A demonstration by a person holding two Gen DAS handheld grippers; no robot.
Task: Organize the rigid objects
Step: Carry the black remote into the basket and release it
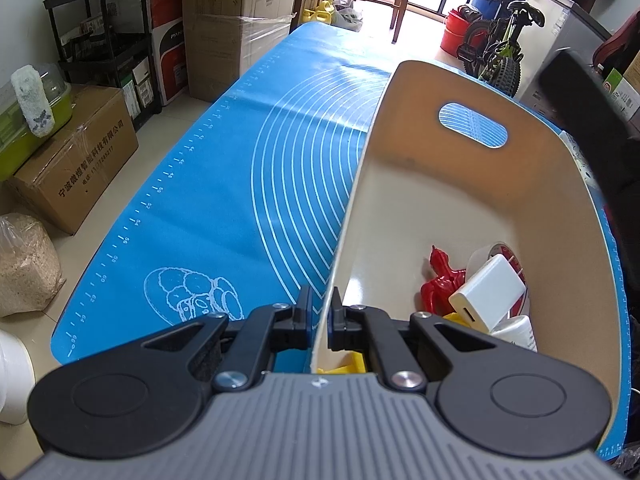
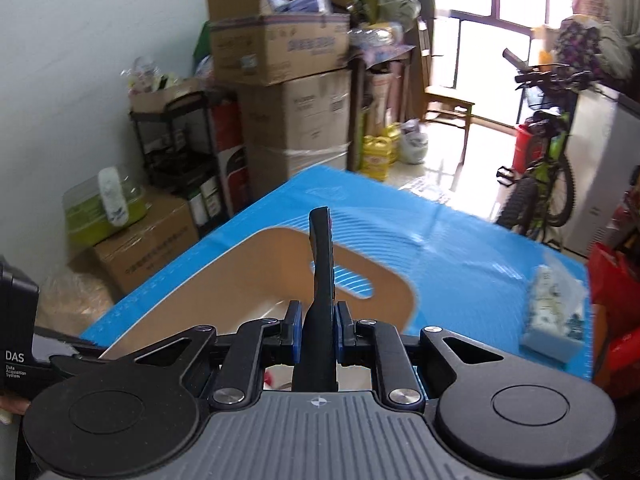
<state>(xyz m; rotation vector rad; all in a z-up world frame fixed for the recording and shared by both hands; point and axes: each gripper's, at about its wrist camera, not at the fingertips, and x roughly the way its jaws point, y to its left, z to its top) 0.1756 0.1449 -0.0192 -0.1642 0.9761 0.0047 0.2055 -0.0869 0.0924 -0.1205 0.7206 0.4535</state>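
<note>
A tan bin (image 1: 440,168) with a cut-out handle stands on the blue mat (image 1: 224,184). My left gripper (image 1: 323,312) is shut on the bin's near left wall. Inside lie a red figure (image 1: 440,280), a white charger block (image 1: 488,296), a tape roll (image 1: 486,254) and a yellow piece (image 1: 344,366). My right gripper (image 2: 318,324) is shut on a long black remote-like object (image 2: 322,264), held upright above the bin (image 2: 256,276). That black object shows blurred at the right edge (image 1: 580,96) of the left wrist view.
A blue-and-white packet (image 2: 554,312) lies on the mat's (image 2: 460,248) right side. Cardboard boxes (image 1: 76,160) and a black shelf rack (image 1: 100,40) line the left. A bicycle (image 2: 540,172) and red bags stand to the right, a wooden chair (image 2: 444,108) beyond.
</note>
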